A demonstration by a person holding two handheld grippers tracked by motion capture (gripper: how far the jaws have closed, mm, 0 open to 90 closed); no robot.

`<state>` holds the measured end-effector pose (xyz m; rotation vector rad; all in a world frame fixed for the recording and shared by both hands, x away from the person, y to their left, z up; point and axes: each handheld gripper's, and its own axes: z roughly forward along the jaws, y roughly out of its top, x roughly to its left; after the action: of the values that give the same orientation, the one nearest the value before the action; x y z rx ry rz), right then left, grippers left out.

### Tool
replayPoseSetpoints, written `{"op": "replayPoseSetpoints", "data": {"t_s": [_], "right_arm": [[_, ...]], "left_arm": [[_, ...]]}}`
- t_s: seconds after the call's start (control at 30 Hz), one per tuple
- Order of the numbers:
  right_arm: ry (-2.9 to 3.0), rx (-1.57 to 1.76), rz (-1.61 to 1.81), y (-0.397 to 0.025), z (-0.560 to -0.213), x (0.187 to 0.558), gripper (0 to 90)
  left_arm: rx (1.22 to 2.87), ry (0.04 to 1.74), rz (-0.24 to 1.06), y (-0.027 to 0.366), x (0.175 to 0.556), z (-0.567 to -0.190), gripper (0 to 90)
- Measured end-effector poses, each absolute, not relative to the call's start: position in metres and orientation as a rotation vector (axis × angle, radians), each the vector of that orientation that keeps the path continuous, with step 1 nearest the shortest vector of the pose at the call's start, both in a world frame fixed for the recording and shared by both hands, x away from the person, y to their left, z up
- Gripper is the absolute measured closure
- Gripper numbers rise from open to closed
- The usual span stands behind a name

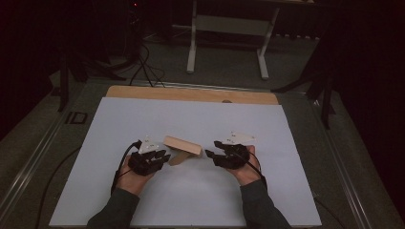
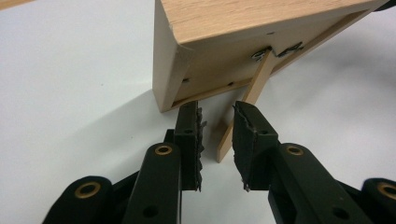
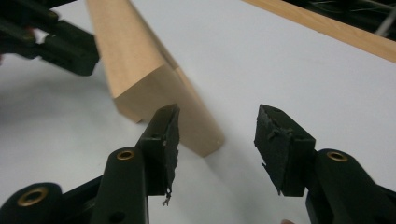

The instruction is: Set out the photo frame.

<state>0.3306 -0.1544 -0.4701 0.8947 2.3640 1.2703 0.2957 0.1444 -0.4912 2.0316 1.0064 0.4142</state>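
White sheet (image 1: 191, 191) over wooden table (image 1: 191, 93), dim room, perhaps a stand (image 1: 228, 28) behind, left claw (image 2: 217, 126) and right claw (image 3: 215, 135) both spread

One wooden frame (image 1: 181, 145) with one prop strut (image 2: 243, 109); two grippers: left gripper (image 1: 161, 157), right gripper (image 1: 213, 149); one white sheet (image 1: 119, 124).

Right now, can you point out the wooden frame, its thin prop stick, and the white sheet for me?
wooden frame (image 2: 261, 18), left gripper view, on its broad top edge.
prop stick (image 2: 254, 88), left gripper view, midway along the thin strip.
white sheet (image 1: 200, 191), high view, on a bare stretch between the forearms.
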Motion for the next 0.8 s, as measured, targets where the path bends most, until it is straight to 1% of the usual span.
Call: {"op": "replayPoseSetpoints", "data": {"t_s": [0.17,0.3,0.33,0.37,0.6,0.63,0.8], "right_arm": [[2.341,0.945,1.28,-0.151,-0.475,0.334,56.9],[2.329,0.964,1.276,-0.148,-0.478,0.333,70.1],[2.323,0.969,1.275,-0.148,-0.478,0.334,72.1],[2.323,0.969,1.275,-0.148,-0.478,0.334,72.1],[2.327,0.973,1.245,-0.137,-0.486,0.337,88.0],[2.314,0.976,1.238,-0.135,-0.486,0.337,89.6],[2.307,0.975,1.238,-0.129,-0.486,0.34,89.8]], "left_arm": [[2.025,1.002,0.405,0.144,0.296,-0.491,73.8],[2.011,1.009,0.394,0.143,0.296,-0.49,75.2],[2.011,1.009,0.394,0.143,0.296,-0.49,75.7],[2.011,1.009,0.394,0.143,0.296,-0.49,76.2],[2.016,1.012,0.387,0.139,0.296,-0.491,80.7],[2.016,1.012,0.386,0.138,0.297,-0.491,81.4],[2.011,1.011,0.41,0.135,0.298,-0.488,87.7]]}}
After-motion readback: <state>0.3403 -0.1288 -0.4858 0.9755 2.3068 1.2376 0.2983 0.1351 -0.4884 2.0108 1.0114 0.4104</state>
